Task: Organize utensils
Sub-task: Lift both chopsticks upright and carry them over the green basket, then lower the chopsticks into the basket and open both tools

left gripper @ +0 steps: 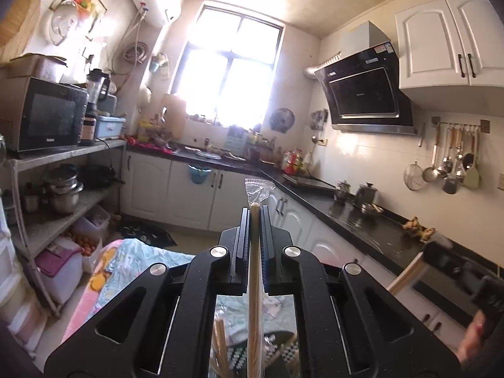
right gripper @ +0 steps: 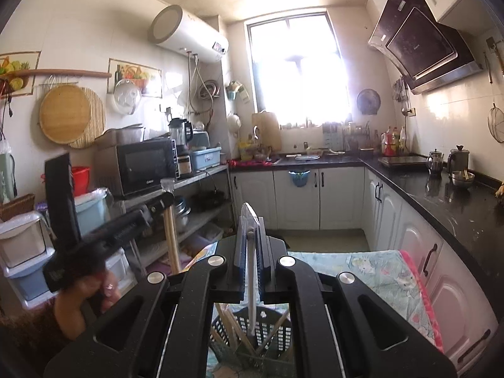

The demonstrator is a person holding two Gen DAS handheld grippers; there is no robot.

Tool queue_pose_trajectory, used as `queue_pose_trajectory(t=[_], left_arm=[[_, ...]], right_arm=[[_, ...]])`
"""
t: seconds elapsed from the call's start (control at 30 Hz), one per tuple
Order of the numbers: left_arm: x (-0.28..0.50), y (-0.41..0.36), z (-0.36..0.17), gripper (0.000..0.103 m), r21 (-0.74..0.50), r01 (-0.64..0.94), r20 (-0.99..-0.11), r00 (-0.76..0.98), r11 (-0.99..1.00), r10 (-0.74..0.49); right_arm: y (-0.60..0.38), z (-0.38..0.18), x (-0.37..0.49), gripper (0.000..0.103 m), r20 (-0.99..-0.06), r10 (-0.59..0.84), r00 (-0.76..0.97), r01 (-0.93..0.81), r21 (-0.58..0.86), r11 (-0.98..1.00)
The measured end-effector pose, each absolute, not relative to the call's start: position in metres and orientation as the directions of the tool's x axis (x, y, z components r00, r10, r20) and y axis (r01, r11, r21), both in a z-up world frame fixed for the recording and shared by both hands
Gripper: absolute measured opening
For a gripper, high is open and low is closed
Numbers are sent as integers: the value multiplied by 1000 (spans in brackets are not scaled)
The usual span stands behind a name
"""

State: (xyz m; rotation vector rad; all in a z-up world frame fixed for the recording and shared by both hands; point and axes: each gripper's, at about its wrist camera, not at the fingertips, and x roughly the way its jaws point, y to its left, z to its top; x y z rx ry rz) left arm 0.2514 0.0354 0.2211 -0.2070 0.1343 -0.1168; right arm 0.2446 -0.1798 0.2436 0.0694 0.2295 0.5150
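My left gripper (left gripper: 255, 212) is shut on a wooden utensil in a clear plastic wrapper (left gripper: 254, 283); the wrapper's top sticks out above the fingers. It also shows in the right wrist view (right gripper: 171, 239), held upright at the left. My right gripper (right gripper: 251, 220) is shut on a thin white utensil (right gripper: 251, 283) that hangs down into a black perforated utensil basket (right gripper: 267, 330). The basket holds several wooden chopsticks (right gripper: 230, 327). In the left wrist view the right gripper (left gripper: 456, 264) is at the far right edge, blurred.
A table with a pastel patterned cloth (right gripper: 378, 277) lies below both grippers. A black counter (right gripper: 441, 195) with kettles runs along the right. Shelves with a microwave (right gripper: 141, 165) and pots stand at the left. Hanging ladles (left gripper: 453, 160) are on the right wall.
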Motion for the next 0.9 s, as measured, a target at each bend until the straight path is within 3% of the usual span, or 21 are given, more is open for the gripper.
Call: queue_pose_trajectory(t=[0.5,0.9], left_arm=[[293,30,158,3,-199,1,-136,990,980,-29],[306,27,124,3,-214,50,-214,972,976,-97]], right_arm=[[-181,193,275,6,-271,427,863,-420,88,903],[-166,155,297,6,-353,421,836,-410,109,905]])
